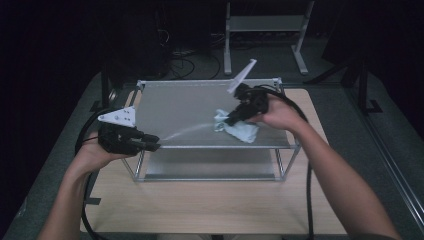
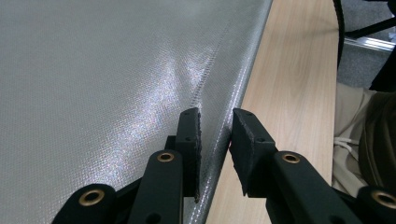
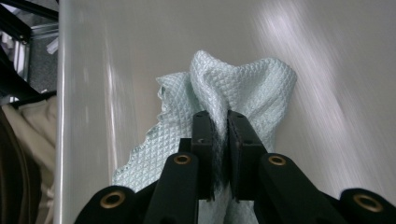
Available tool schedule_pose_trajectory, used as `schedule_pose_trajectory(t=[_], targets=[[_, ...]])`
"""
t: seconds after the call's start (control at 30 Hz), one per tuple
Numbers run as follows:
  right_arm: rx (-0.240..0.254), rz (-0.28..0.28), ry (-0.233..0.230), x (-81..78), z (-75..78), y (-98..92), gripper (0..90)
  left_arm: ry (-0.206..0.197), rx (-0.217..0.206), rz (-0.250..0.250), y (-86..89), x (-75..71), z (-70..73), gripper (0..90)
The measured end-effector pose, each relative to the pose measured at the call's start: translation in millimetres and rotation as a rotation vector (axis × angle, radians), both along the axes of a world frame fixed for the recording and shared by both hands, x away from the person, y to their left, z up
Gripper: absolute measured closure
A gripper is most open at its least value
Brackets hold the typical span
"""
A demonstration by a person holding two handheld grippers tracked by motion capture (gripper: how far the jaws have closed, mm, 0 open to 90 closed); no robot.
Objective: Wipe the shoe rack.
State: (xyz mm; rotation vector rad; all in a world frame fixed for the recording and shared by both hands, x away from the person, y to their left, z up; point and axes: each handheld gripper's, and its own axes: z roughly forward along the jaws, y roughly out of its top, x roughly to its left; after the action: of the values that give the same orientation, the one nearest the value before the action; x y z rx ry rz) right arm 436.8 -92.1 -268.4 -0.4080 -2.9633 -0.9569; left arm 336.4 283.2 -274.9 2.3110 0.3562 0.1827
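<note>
The right gripper [image 1: 231, 120] is clamping one cloth [image 1: 240, 130], its two black jaws pressed together on a raised fold. The cloth [image 3: 243, 88] is pale blue-green, waffle-textured and crumpled, lying on the shelf [image 1: 180, 107] near its right front. The left gripper [image 1: 152, 143] is straddling the shelf's left front edge, jaws slightly apart on either side of the edge [image 2: 212, 154], with one pad touching it. The shelf is one flat sheet, grey with a fine woven sheen, sitting in a metal frame [image 1: 283, 162] on one wooden table [image 1: 200, 205].
</note>
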Motion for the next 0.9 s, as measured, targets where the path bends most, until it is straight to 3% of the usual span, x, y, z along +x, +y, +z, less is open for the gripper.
schedule_pose_trajectory(t=[0.03, 0.07, 0.1, 0.23, 0.37, 0.5, 0.7, 0.9], targets=[[0.000, 0.000, 0.000, 0.0, 0.0, 0.0, 81.8, 0.000, 0.000, 0.000, 0.0, 0.0, 0.0, 72.7], [-0.006, -0.035, 0.004, -3.1, 0.7, -26.5, 81.8, -0.004, -0.001, 0.003, -0.1, -0.8, -0.2, 72.7], [-0.006, -0.057, 0.009, -4.9, 1.0, -38.5, 81.8, -0.005, -0.003, 0.005, -0.1, -1.2, -0.4, 72.7], [-0.002, -0.105, 0.021, -11.9, 1.5, -68.8, 81.8, -0.006, -0.018, 0.013, 1.3, -2.0, -1.9, 72.6], [-0.012, -0.100, -0.005, -20.9, 2.0, -64.5, 81.8, -0.007, -0.010, 0.018, 0.3, -2.6, -1.1, 72.5], [0.009, -0.067, -0.020, -32.5, 1.1, -54.9, 81.7, -0.007, -0.005, 0.020, -0.3, -2.6, -0.7, 72.5], [0.048, -0.127, 0.007, -44.4, 0.0, -83.7, 81.8, -0.015, 0.002, 0.032, -1.6, -4.8, -0.5, 72.2], [0.077, -0.099, -0.017, -53.9, -2.1, -64.7, 81.6, -0.017, 0.013, 0.045, -4.1, -5.9, 0.5, 72.0]])
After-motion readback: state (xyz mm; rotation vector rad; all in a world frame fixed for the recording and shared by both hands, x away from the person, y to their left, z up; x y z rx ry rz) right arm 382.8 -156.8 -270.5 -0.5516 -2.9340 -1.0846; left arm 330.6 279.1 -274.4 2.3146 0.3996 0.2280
